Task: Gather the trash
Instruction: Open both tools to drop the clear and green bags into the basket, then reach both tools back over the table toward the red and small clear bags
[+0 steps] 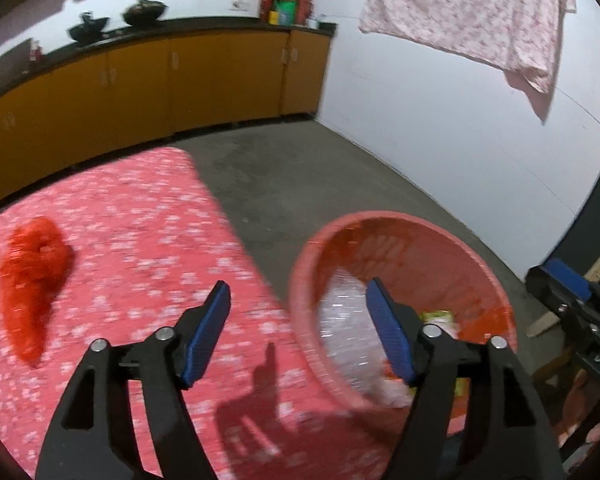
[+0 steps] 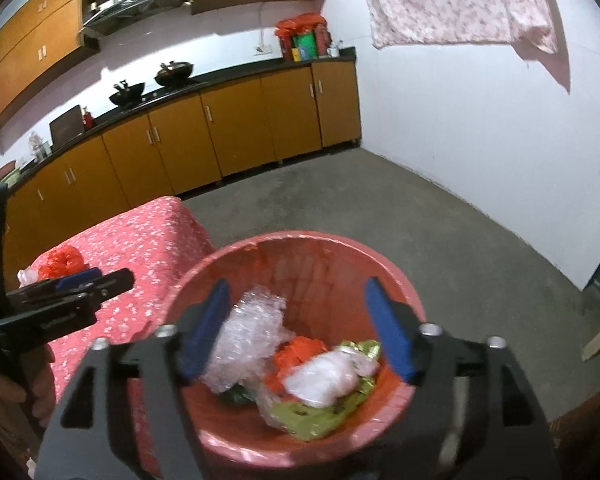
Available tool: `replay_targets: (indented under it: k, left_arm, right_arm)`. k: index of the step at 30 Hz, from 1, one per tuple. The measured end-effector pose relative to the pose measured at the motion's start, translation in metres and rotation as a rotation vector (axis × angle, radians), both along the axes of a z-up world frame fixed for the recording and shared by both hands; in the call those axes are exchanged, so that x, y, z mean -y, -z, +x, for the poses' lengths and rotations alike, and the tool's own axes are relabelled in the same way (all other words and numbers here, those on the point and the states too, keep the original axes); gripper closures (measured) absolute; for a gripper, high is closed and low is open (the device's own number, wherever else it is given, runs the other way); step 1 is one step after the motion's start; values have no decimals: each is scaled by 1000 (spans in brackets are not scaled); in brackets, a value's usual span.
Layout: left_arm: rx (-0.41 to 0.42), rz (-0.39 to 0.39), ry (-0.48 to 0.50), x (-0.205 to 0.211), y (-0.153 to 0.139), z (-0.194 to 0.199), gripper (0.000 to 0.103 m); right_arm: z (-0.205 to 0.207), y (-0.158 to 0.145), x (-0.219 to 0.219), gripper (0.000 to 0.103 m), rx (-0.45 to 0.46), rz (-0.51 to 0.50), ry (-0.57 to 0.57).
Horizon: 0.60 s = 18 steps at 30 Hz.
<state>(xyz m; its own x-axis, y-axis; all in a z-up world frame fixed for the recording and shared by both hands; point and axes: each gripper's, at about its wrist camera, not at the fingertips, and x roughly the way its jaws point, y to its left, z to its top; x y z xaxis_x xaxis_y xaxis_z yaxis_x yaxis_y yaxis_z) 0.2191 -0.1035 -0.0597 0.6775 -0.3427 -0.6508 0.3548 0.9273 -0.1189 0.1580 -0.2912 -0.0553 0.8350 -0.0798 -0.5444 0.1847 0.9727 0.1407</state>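
A pink basin [image 2: 296,240] stands at the right end of a table with a pink flowered cloth [image 2: 140,240]. It holds bubble wrap [image 2: 248,332], an orange bag [image 2: 296,354], a white plastic wad [image 2: 324,380] and green-gold wrappers [image 2: 312,420]. My right gripper [image 2: 296,328] is open and empty above the basin. My left gripper [image 1: 298,334] is open and empty over the table edge beside the basin [image 1: 400,220]; it also shows in the right wrist view [image 2: 80,284]. A crumpled orange plastic bag [image 1: 30,276] lies on the cloth [image 1: 148,240] at the left, also in the right wrist view [image 2: 62,262].
Orange kitchen cabinets [image 2: 220,132] with a black counter run along the back wall. Grey concrete floor [image 2: 420,220] lies beyond the table. A pink flowered sheet [image 2: 460,4] hangs at the upper right. A small pale wad [image 2: 26,276] lies next to the orange bag.
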Motion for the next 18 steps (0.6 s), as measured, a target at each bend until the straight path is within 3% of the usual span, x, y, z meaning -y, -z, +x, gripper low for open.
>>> replay_targets:
  k: [2, 4, 9, 18]
  left_arm:
    - [18, 4, -37, -21, -3, -5, 27]
    - [41, 17, -89, -46, -5, -10, 23]
    - [79, 45, -214, -110, -10, -22, 16]
    - [95, 130, -494, -249, 0, -45, 16]
  right_arm:
    - [3, -4, -14, 15, 15, -9, -11]
    - [7, -7, -30, 13, 28, -12, -27]
    - [24, -10, -82, 11, 41, 6, -110]
    - [65, -7, -208, 11, 16, 34, -312]
